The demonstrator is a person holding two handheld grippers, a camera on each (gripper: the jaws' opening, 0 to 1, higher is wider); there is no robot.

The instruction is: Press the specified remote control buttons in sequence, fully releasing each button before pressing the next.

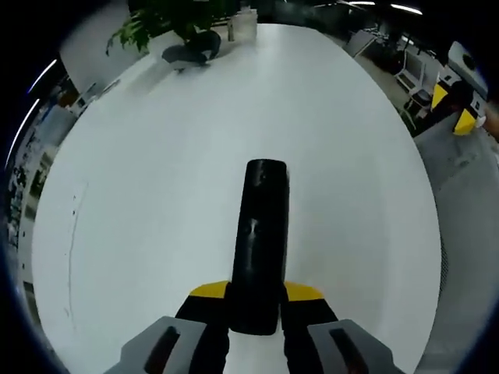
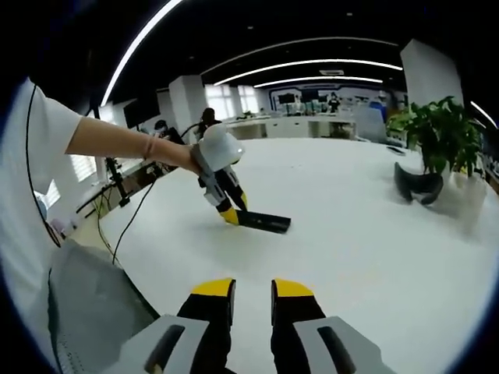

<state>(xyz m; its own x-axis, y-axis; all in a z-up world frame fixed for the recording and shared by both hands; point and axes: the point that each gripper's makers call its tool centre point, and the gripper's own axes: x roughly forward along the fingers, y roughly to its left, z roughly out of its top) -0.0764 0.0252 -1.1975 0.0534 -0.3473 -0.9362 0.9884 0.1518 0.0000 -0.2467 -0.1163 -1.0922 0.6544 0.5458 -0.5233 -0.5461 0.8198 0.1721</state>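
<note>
Black and glossy, the remote control (image 1: 259, 245) is the landmark here, lying flat on the white table (image 1: 140, 218) in the left gripper view, its long axis running straight away from the camera, far end rounded and pointing toward the potted plant (image 1: 181, 23) at the table's distant edge. Its near end sits clamped between the yellow-tipped jaws of the left gripper (image 1: 256, 300), which press against both sides of it. To the right of the remote, beyond the table's edge, grey floor and a yellow-and-black stand (image 1: 456, 109).

Over to the right gripper view now: left of the remote control (image 2: 263, 221) a person's arm (image 2: 125, 142) in a white sleeve reaches in, holding the left gripper (image 2: 228, 209), angled down at the table (image 2: 366, 234) and gripping the remote's near end. From here the remote's long axis lies roughly level across the picture, free end pointing right. Below the remote, the right gripper (image 2: 253, 300) hangs above the table with a narrow gap between its yellow tips, nothing in them. Well right of the remote, the potted plant (image 2: 437, 144) by the table's edge
</note>
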